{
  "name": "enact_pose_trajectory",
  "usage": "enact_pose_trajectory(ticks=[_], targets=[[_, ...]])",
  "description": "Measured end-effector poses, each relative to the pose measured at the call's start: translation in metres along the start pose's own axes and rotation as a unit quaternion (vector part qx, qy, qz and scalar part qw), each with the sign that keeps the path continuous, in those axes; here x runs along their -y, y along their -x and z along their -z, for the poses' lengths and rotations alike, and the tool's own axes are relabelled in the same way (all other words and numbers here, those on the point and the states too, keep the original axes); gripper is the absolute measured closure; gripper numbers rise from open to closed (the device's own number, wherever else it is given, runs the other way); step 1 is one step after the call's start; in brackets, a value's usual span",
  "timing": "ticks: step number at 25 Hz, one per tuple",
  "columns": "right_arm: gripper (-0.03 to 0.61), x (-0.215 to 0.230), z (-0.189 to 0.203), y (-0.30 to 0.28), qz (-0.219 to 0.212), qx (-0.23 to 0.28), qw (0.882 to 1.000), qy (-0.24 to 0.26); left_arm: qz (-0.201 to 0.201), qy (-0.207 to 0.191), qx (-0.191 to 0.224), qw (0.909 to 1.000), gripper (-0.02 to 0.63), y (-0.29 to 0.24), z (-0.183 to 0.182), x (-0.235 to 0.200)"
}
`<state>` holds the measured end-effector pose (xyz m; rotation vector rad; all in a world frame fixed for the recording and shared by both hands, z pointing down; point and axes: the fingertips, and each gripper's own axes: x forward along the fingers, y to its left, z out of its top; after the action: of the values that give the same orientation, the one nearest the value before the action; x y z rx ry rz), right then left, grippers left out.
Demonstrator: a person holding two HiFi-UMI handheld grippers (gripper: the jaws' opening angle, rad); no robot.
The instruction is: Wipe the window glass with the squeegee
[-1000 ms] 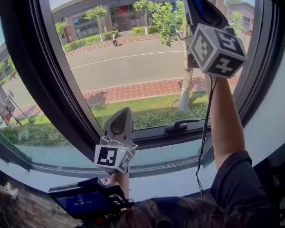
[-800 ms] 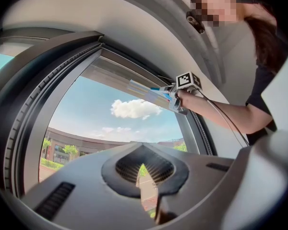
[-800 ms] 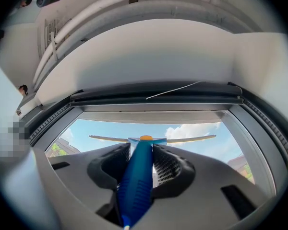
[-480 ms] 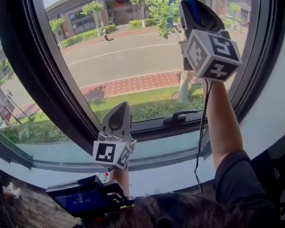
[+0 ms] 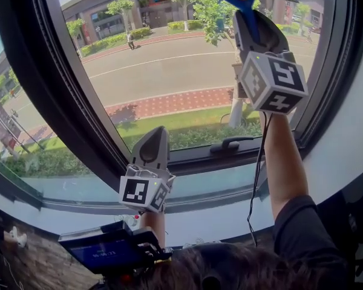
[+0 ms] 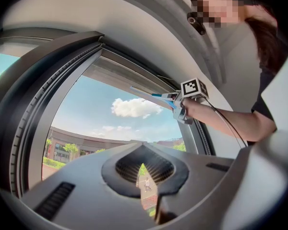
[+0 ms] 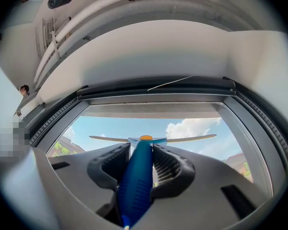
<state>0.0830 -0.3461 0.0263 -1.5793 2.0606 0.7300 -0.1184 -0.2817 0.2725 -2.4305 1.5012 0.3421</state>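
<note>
The squeegee (image 5: 244, 5) has a blue handle and a long thin blade that lies across the top of the window glass (image 5: 169, 71). My right gripper (image 5: 249, 24) is raised high and shut on the blue handle (image 7: 137, 181), with the blade (image 7: 153, 139) crosswise beyond the jaws. My left gripper (image 5: 151, 142) hangs low by the bottom frame, pointing up at the glass, jaws shut with nothing between them. In the left gripper view, the left gripper (image 6: 145, 174) looks up at the squeegee (image 6: 153, 97) and the hand that holds it.
A dark window frame (image 5: 78, 132) surrounds the pane, with a black latch handle (image 5: 230, 144) on the bottom rail. A white sill (image 5: 206, 222) runs below. A dark device with a blue screen (image 5: 106, 252) sits near my body.
The right gripper with the squeegee now sits slightly lower in the view, and more of the blade shows. The left gripper has barely moved.
</note>
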Motion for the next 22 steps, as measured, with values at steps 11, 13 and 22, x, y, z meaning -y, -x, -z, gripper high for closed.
enact_pose_trajectory(ticks=[11, 13, 22], targets=[[0.436, -0.001, 0.030, 0.024, 0.001, -0.020, 1.000, 0.002, 0.000, 0.003, -0.001, 1.0000, 0.612, 0.001, 0.008, -0.003], [0.436, -0.002, 0.038, 0.028, 0.001, -0.023, 1.000, 0.001, 0.000, 0.004, -0.002, 1.0000, 0.612, 0.000, 0.011, -0.004], [0.436, -0.005, 0.059, 0.049, 0.009, -0.036, 0.999, -0.010, 0.003, 0.002, -0.005, 1.0000, 0.612, -0.001, 0.013, -0.003]])
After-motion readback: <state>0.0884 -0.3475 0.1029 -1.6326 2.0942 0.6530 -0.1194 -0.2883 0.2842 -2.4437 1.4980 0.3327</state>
